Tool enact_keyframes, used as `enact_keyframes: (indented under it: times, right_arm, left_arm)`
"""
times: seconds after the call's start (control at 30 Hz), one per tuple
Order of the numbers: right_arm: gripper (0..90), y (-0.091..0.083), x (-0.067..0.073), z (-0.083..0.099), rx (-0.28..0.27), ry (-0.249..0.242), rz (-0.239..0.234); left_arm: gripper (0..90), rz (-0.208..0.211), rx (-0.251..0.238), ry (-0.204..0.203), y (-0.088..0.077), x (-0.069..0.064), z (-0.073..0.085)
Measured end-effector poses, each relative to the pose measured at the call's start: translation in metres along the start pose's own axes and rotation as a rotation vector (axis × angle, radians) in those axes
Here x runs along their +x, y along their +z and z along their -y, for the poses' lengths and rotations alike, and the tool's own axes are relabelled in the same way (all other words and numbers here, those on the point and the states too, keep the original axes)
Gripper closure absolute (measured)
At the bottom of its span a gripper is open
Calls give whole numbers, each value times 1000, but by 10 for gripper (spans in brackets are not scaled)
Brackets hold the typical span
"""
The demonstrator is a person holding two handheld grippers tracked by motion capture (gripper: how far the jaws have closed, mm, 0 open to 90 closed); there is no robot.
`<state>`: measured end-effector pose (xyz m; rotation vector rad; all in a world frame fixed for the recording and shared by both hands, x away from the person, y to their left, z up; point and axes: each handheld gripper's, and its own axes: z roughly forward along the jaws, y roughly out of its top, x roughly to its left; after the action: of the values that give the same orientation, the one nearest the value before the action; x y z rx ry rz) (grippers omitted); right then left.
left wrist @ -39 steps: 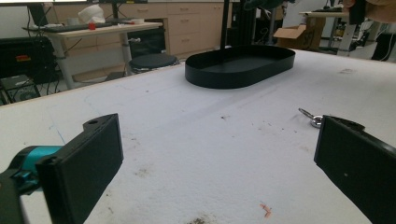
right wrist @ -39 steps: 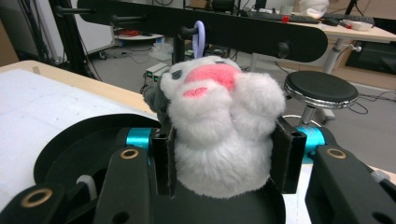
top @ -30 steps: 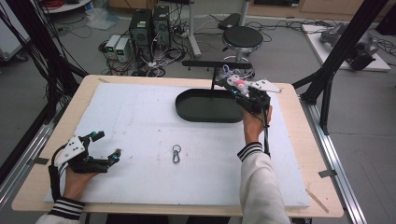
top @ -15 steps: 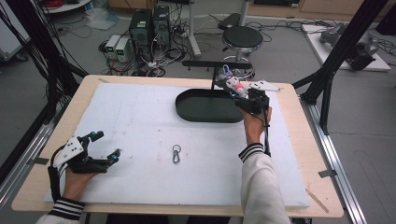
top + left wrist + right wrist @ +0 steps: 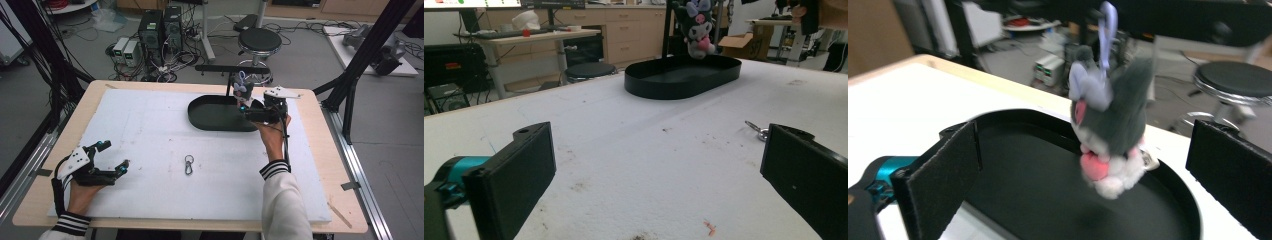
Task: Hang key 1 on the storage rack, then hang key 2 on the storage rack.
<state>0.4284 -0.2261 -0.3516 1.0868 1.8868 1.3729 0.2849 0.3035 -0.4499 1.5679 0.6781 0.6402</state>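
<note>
White foam mat over a wooden table (image 5: 320, 165), lab clutter behind. Right tool (image 5: 243, 105) sits over the black tray (image 5: 210, 120), and its jaws have just been opening: they're wide apart now, pads clear of the plush (image 5: 1110, 135). The plush sits dead ahead between the jaws, upright-ish with its loop on top, over the tray's far end. Left tool (image 5: 112, 156) idles agape near the table's front-left corner. The keyring (image 5: 189, 164) on the mat lies nearer the left tool, off to its right.
</note>
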Motion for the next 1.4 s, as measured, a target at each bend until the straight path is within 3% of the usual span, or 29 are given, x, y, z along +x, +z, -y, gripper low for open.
enact_keyframes:
  times: [0.33, 0.73, 0.87, 0.97, 1.07, 1.23, 1.4]
  right_arm:
    - [6, -14, 21, -5, -32, -42, -81]
    - [6, -39, 46, 12, -70, -81, -195]
    - [6, -44, 54, 19, -69, -110, -207]
    - [6, -47, 58, 25, -73, -102, -226]
    - [6, -48, 60, 27, -35, -100, -236]
    - [7, -47, 65, 25, -62, -116, -246]
    - [7, -47, 66, 25, -63, -100, -261]
  left_arm:
    - [17, 0, -4, 0, 0, 0, 0]
    - [17, 0, -5, 2, -1, 0, 0]
    - [17, 1, -6, 1, -1, 0, 0]
    - [17, 2, -5, 4, -1, 0, 0]
    - [17, 1, -5, 4, -1, 0, 0]
    - [17, 2, -6, 1, -1, 0, 0]
    - [17, -1, -6, -3, -1, 0, 0]
